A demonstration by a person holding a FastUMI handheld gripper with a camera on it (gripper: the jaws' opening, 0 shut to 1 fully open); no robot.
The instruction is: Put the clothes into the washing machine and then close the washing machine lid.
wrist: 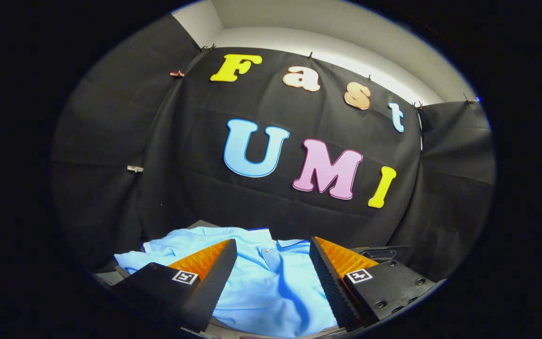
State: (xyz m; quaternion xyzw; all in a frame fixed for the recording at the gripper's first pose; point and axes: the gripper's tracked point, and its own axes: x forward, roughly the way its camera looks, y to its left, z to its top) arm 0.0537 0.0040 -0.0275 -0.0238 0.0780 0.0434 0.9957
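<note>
A light blue polo shirt (271, 282) lies spread out below and ahead of my fingers, its collar and buttons pointing away from me toward the black cloth wall. My gripper (273, 247) hangs above the shirt with its jaws wide apart. The two fingers (214, 273) straddle the shirt's chest and collar area without visibly touching the fabric. Nothing is held between them. The shirt's left sleeve (132, 259) sticks out past the left finger. The shirt rests on a dark flat surface (200, 224) whose far edge peeks out behind the collar.
The black cloth wall (111, 141) stands close behind the shirt and wraps around both sides. A dark ribbed object (381, 254) shows just beyond the right finger, beside the shirt. A pale wall runs above the cloth.
</note>
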